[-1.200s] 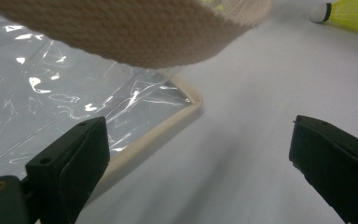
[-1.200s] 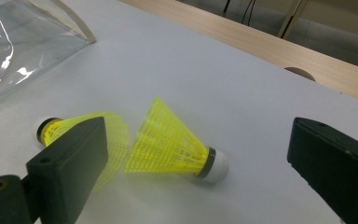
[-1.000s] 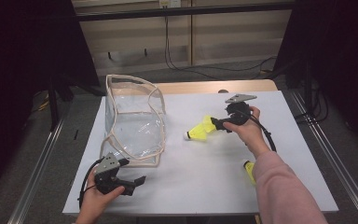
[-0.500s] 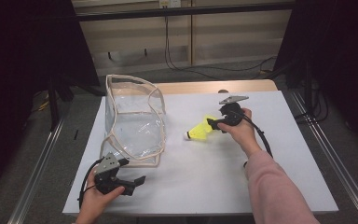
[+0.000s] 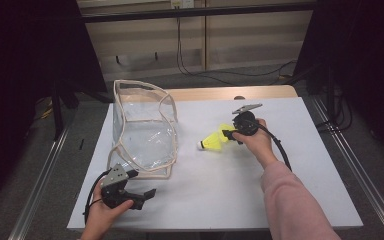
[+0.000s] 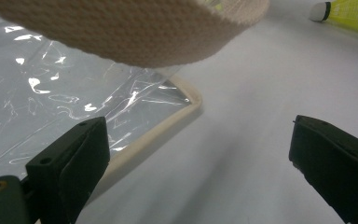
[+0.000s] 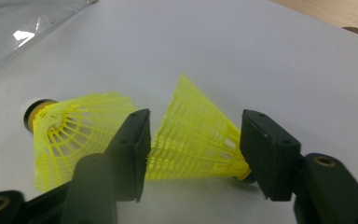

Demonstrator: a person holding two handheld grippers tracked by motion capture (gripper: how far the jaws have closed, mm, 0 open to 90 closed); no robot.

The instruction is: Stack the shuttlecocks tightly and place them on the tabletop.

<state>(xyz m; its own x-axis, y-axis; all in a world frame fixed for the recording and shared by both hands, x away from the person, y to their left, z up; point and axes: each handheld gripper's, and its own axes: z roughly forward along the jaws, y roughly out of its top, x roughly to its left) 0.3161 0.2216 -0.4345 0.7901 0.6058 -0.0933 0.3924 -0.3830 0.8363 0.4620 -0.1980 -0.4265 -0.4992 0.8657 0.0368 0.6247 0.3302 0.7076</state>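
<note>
Dim surroundings, evenly lit table (image 5: 300, 165), blurred close foreground.

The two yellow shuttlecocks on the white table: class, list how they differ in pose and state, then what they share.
1. The nearer shuttlecock lies between the right tongs; the farther shuttlecock lies outside them.
2. The farther shuttlecock shows its open skirt and its black-banded white cork; the nearer shuttlecock lies side-on, its cork end by one jaw.
Both have yellow mesh skirts and lie on the white table.
</note>
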